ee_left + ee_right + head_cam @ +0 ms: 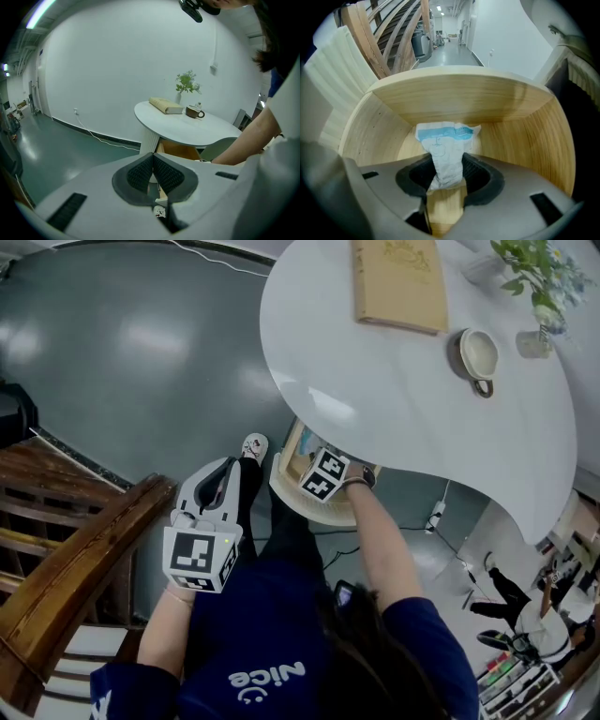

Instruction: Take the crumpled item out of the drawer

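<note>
Crumpled item: white paper wrapper with a pale blue band, creased. It lies on the floor of the drawer near the back wall, and its lower end is drawn up between the right gripper's jaws.

Drawer: light wood with curved walls, pulled out from under the table. The walls ring the item on three sides. From above, the table's edge overhangs the drawer and the gripper's marker cube covers much of what is left.

Right gripper: pointed steeply down into the drawer, with both pads pinching the narrow lower part of the item.

Left gripper: held out in front of the person, well apart from the drawer. Its jaws meet at the tips with nothing between them.

Table: white, rounded top on a fluted pedestal.

On the table:
- a tan book lying flat
- a cup with its handle toward the near edge
- a small green plant in a pale vase, at the far edge

Forearm: the person's right, reaching from the dark blue sleeve down to the drawer.

Floor: grey-green and glossy, with a white cable trailing along the wall.

Wooden railing: brown, at the person's left, clear of both grippers.
</note>
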A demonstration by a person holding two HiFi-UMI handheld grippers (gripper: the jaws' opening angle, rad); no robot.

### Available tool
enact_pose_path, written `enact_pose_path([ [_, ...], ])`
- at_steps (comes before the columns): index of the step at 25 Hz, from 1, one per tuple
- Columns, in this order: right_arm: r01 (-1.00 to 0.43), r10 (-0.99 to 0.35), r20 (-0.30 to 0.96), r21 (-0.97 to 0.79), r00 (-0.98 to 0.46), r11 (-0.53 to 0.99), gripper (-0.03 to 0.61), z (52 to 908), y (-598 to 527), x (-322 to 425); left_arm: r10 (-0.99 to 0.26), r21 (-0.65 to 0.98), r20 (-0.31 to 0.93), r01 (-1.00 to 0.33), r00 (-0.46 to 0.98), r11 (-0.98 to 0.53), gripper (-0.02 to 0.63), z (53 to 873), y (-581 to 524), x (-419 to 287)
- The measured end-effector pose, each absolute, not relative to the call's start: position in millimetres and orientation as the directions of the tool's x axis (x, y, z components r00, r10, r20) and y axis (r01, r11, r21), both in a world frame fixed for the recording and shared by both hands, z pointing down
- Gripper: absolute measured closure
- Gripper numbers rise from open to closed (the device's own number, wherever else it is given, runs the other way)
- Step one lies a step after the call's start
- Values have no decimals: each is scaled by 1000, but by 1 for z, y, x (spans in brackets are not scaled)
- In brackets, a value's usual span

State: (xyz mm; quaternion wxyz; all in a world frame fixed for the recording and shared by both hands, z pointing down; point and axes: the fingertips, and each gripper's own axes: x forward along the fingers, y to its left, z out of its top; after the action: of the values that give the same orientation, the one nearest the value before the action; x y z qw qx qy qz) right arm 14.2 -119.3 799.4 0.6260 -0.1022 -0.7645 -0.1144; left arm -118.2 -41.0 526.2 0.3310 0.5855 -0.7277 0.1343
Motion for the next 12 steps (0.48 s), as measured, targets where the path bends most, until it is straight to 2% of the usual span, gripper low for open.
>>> enact_pose_path([
  [4, 272, 24, 983, 27, -184, 962, 451, 798, -118, 15, -762, 190, 641, -944, -89, 270, 609, 526, -44, -119],
  [12, 245, 25, 983, 20, -179, 969, 490, 795, -110, 19, -761, 183, 644, -951, -75, 248, 609, 526, -51, -122],
])
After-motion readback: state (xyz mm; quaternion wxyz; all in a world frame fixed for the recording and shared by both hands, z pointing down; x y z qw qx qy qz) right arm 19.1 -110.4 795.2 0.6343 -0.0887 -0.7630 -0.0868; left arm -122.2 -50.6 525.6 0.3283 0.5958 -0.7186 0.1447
